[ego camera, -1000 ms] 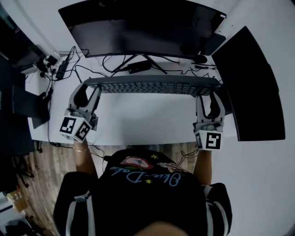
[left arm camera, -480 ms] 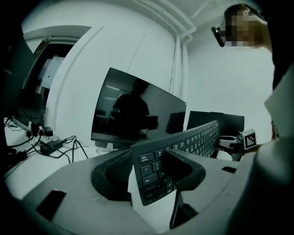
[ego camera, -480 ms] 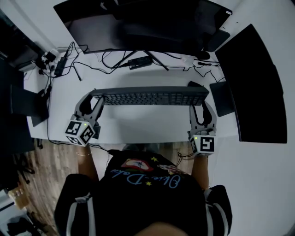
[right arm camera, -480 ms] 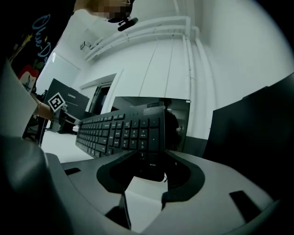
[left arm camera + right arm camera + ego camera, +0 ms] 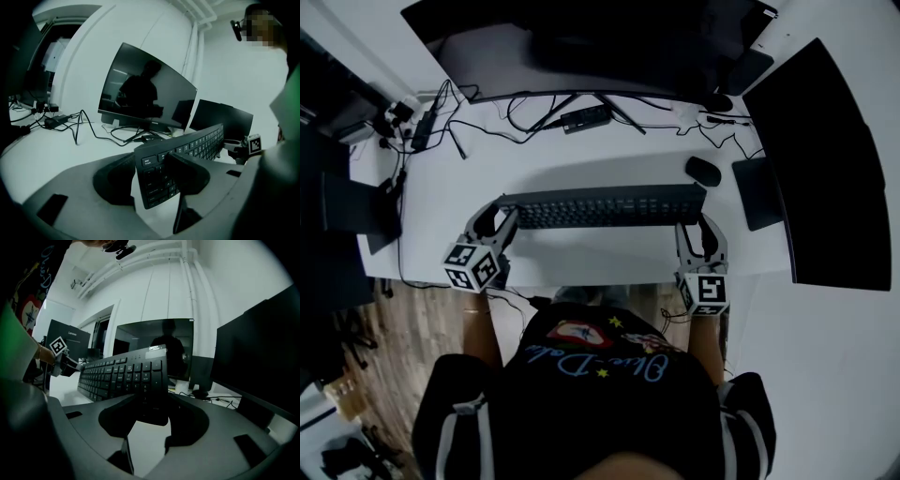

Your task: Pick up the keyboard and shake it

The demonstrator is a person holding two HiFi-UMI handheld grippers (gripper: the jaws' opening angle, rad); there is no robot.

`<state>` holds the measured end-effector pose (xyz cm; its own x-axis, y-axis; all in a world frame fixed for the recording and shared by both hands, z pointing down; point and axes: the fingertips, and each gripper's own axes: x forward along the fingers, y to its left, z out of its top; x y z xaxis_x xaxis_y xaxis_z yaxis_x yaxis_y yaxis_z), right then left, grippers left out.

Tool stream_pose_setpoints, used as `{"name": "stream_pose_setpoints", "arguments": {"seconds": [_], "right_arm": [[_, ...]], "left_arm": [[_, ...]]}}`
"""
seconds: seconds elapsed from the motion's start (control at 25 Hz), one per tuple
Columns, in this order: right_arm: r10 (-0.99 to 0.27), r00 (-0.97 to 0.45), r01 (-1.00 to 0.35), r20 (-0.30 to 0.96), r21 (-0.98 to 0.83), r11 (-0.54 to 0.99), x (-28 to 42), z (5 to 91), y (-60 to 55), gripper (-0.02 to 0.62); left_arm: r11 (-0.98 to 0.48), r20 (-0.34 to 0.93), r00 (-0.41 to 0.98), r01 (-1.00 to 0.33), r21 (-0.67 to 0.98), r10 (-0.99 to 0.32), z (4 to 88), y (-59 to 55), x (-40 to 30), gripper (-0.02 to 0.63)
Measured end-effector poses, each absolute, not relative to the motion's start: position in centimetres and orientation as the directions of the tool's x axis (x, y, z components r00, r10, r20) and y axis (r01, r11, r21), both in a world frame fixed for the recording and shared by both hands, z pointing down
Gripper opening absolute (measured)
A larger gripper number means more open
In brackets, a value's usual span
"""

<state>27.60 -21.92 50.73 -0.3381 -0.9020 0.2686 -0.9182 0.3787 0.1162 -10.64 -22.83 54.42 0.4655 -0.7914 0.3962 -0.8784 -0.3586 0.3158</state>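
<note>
At 10 o'clock in the head view, a tangle of black cables [image 5: 441, 112] lies on the white worktop [image 5: 581, 155] near its far left corner. Below them, at about 8 o'clock, the left gripper [image 5: 501, 217] reaches in to the keyboard [image 5: 605, 206], with its marker cube [image 5: 473, 265] on the end nearest the person [image 5: 591, 394]. The left gripper view shows its fingers [image 5: 190, 171] clamped on the keyboard's left end. One presses on the key face just below the Esc corner and the other sits behind the board. From there the board runs off tilted toward 2 o'clock.

In the head view the keyboard spans the centre, raised clear of the worktop, and its shadow falls on the white surface just behind it at 12 o'clock. Farther off at 12 o'clock stands a wide dark monitor [image 5: 581, 42], with a small black adapter [image 5: 586, 117] lying by its stand.

At 4 o'clock the right gripper [image 5: 694, 225] meets the keyboard's other end. The right gripper view shows its fingers [image 5: 187, 420] closed on the right edge by the number keys, with white worktop visible underneath.

A black mouse [image 5: 703, 171] rests on the worktop at 2 o'clock, apart from the keyboard. A second dark screen [image 5: 825, 169] fills 3 o'clock.
</note>
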Motion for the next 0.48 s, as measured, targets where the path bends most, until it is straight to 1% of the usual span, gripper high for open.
{"name": "stream_pose_setpoints", "arguments": {"seconds": [0.16, 0.48], "right_arm": [[-0.888, -0.330, -0.926, 0.321, 0.074, 0.371, 27.9, 52.9, -21.6, 0.167], [-0.862, -0.328, -0.937, 0.387, -0.017, 0.349, 28.0, 56.0, -21.1, 0.167]], "left_arm": [[-0.344, 0.443, 0.465, -0.880, 0.328, -0.767, 56.3, -22.5, -10.6, 0.202], [-0.355, 0.475, 0.465, -0.883, 0.307, -0.747, 57.5, -23.6, -10.5, 0.202]]}}
